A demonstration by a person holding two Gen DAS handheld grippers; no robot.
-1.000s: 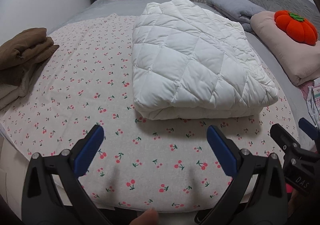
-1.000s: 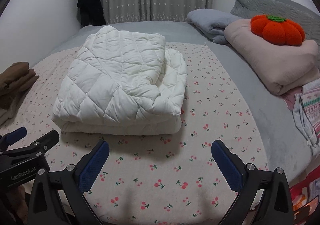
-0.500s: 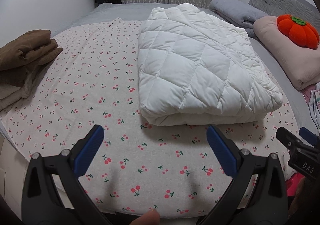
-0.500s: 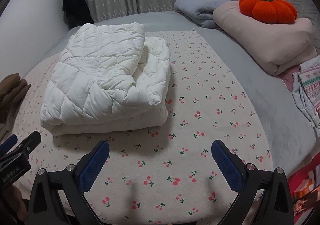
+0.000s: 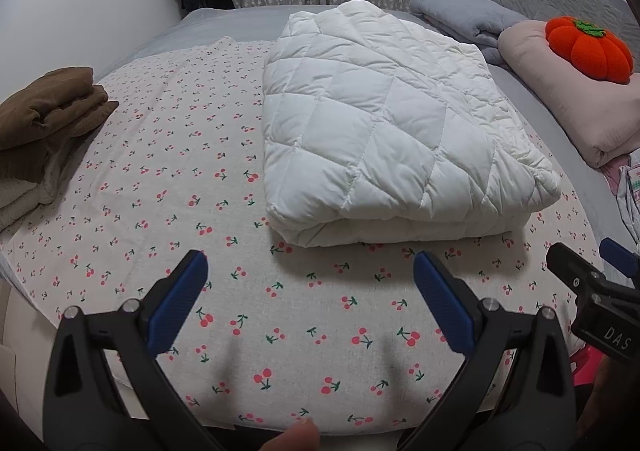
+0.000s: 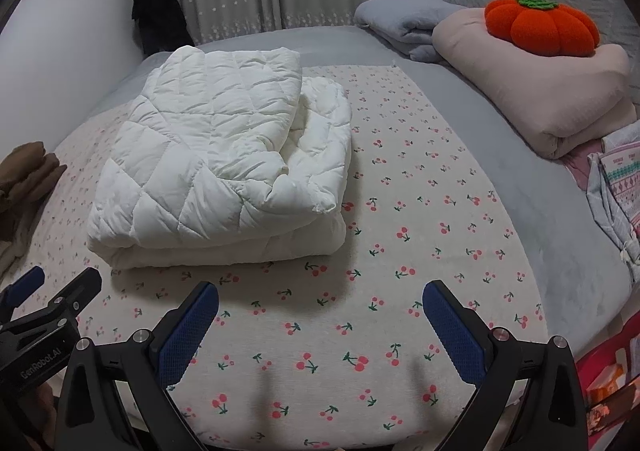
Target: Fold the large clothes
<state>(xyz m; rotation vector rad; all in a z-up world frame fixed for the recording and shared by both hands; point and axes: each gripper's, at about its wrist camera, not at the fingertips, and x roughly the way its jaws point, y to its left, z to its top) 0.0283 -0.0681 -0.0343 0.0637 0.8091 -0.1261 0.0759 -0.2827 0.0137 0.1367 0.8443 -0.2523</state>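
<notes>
While the white quilted jacket [image 5: 384,131] lies folded on the cherry-print sheet [image 5: 168,187] | left gripper [image 5: 310,299], right gripper [image 6: 320,325]: spread, empty | folding apparently complete.

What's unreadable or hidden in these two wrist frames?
- White quilted garment: its folded layers hide sleeves, collar and fastening in both views.
- Brown folded pile: cut by the frame edge in both views.
- Patterned fabric: cut by the right edge, right wrist view; item type unclear.
- Dark garment by the curtain: too dark and distant in both.
- Right gripper and left gripper: handles below frame.
</notes>
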